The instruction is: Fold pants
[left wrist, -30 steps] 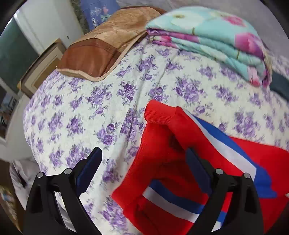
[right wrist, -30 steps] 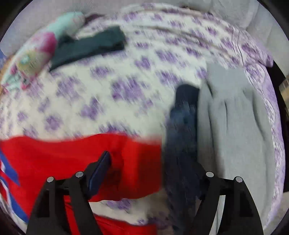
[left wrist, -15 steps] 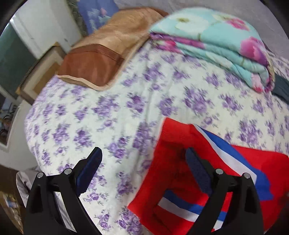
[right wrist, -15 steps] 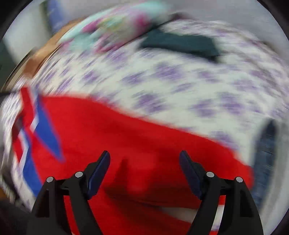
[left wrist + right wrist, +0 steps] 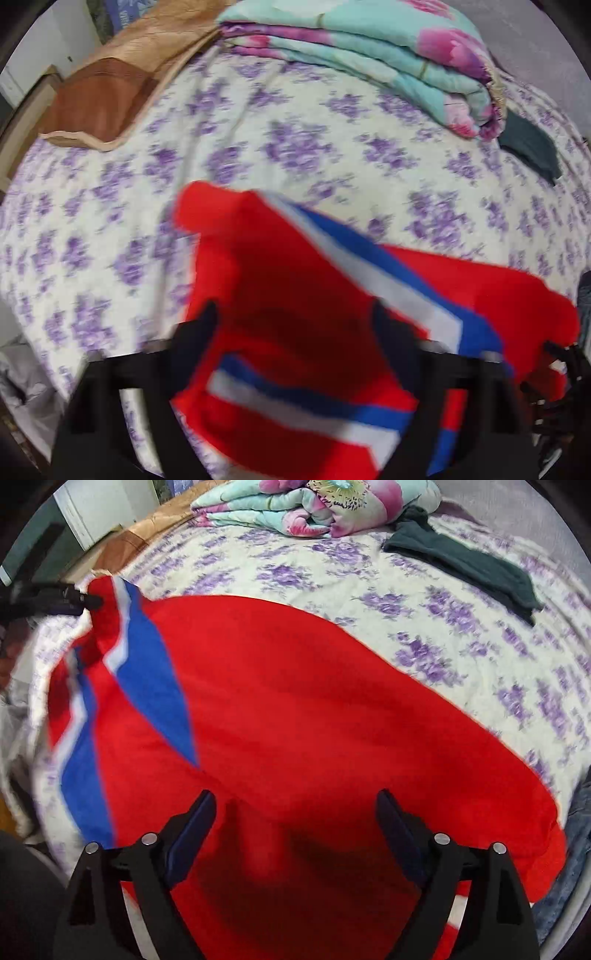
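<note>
Red pants with blue and white stripes (image 5: 280, 288) lie on the bed, partly folded over themselves. My left gripper (image 5: 291, 325) is open just above their striped end, with red cloth showing between the fingers. In the right wrist view the pants (image 5: 295, 709) spread wide across the sheet. My right gripper (image 5: 295, 812) is open above their near edge, holding nothing. The left gripper also shows in the right wrist view (image 5: 55, 600), at the pants' far left corner.
The bed has a white sheet with purple flowers (image 5: 258, 122). A folded teal floral quilt (image 5: 369, 51) and a brown pillow (image 5: 107, 96) lie at the back. A dark green garment (image 5: 469, 568) lies at the back right. Dark blue cloth (image 5: 576, 849) lies at the right edge.
My right gripper swung left from the grey and dark clothes to over the red pants. My left gripper moved over the striped end. Both stayed open.
</note>
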